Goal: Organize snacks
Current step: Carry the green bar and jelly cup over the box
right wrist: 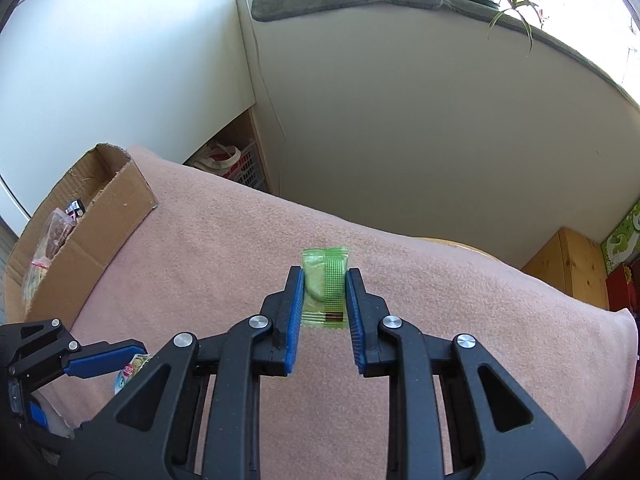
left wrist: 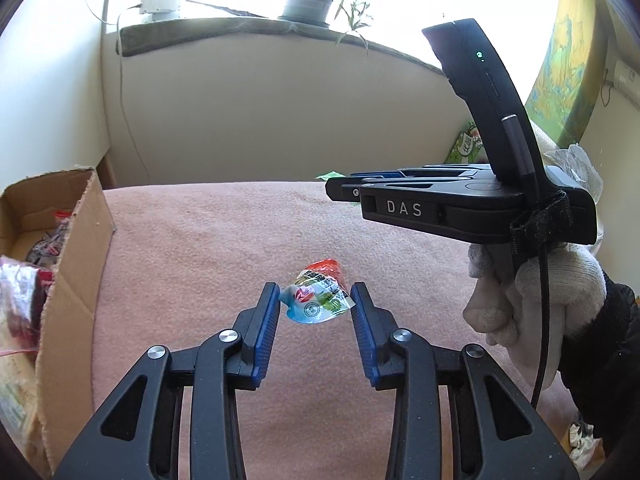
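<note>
In the left wrist view my left gripper point(left wrist: 315, 300) is shut on a small crinkled snack packet point(left wrist: 318, 298), white, blue, green and red, held above the pink blanket point(left wrist: 224, 248). In the right wrist view my right gripper point(right wrist: 323, 280) is shut on a flat green see-through packet point(right wrist: 325, 286), also lifted off the blanket point(right wrist: 440, 300). The right gripper point(left wrist: 340, 190) shows in the left view at the right, carried by a white-gloved hand point(left wrist: 532, 300). The left gripper point(right wrist: 132, 354) shows low left in the right view with its packet point(right wrist: 130, 372) partly hidden.
An open cardboard box point(left wrist: 76, 248) with several snack bags stands at the blanket's left edge, also seen as the box point(right wrist: 120, 208). A windowsill with a potted plant point(left wrist: 310, 0) runs behind. A wooden cabinet point(right wrist: 568, 268) is at the right, a white basket point(right wrist: 240, 164) on the floor.
</note>
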The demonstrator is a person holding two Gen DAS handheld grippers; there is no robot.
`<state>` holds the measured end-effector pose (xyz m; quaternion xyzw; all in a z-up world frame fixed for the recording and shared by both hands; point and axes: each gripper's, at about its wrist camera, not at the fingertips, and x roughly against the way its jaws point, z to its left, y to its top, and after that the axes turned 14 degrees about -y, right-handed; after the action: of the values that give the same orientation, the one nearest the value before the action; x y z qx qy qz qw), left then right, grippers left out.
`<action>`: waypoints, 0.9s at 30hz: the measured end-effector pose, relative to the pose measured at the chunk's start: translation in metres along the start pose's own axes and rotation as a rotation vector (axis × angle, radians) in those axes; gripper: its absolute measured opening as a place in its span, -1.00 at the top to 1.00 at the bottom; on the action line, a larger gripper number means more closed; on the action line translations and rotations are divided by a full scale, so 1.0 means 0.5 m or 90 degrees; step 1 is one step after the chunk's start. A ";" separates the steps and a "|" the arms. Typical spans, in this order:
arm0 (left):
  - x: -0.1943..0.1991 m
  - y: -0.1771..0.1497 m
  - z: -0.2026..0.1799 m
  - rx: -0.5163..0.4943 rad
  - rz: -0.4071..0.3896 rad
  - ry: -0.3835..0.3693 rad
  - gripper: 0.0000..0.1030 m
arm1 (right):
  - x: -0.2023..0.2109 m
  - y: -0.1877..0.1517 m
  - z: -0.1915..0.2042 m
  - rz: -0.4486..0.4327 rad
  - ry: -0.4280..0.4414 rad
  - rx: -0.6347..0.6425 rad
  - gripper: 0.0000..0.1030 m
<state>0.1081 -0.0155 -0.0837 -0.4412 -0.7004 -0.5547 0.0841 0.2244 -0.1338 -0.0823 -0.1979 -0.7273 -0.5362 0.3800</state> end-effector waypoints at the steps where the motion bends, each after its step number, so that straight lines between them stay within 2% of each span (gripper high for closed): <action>1: 0.012 -0.005 -0.003 0.001 -0.005 0.002 0.32 | 0.009 -0.001 0.009 -0.005 0.003 0.001 0.58; 6: 0.081 -0.025 -0.001 0.004 -0.031 0.022 0.33 | 0.069 -0.003 0.046 -0.031 0.019 0.016 0.58; 14: 0.198 -0.046 0.061 0.030 -0.087 0.069 0.33 | 0.140 0.026 0.142 -0.073 0.050 0.046 0.58; 20: 0.266 -0.068 0.108 0.053 -0.112 0.107 0.33 | 0.147 0.052 0.218 -0.084 0.067 0.071 0.58; 27: 0.314 -0.065 0.168 0.072 -0.128 0.146 0.33 | 0.137 0.082 0.297 -0.086 0.094 0.091 0.58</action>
<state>0.0226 0.1383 -0.0423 -0.2969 -0.7570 -0.5669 0.1321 0.1590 0.0103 -0.0241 -0.0812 -0.7452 -0.5207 0.4086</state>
